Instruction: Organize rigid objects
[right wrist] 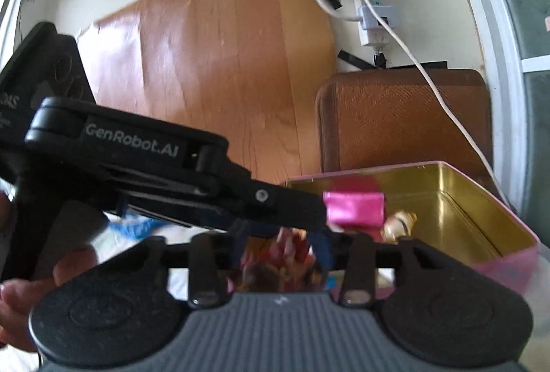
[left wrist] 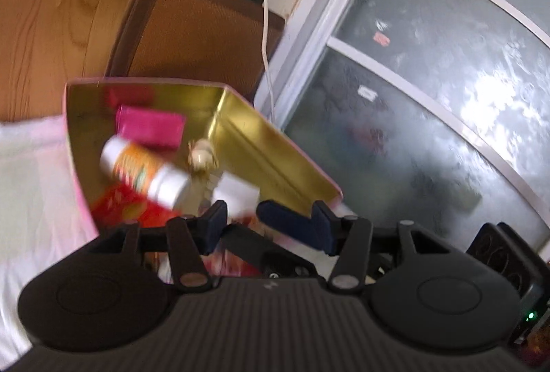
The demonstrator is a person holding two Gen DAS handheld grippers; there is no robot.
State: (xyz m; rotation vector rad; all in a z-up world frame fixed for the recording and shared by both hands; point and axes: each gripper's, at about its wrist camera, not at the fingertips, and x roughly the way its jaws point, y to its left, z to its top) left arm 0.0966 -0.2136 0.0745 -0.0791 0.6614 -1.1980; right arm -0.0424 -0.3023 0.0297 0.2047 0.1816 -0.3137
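Lying diagonally in tin [left wrist: 275, 145], bottle [left wrist: 146, 171]

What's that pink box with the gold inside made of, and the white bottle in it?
The pink box looks like thin tinplate: its gold walls mirror the contents and hold crisp folded corners. The white bottle seems glossy plastic with an orange printed label; blur leaves that uncertain.

Motion blur smears the white bottle's [left wrist: 146, 174] orange label, unreadable. Left gripper [right wrist: 285, 205] crosses the pink tin's [right wrist: 508, 263] near corner, hiding it. Red packet [right wrist: 288, 255] between right jaws indistinct.
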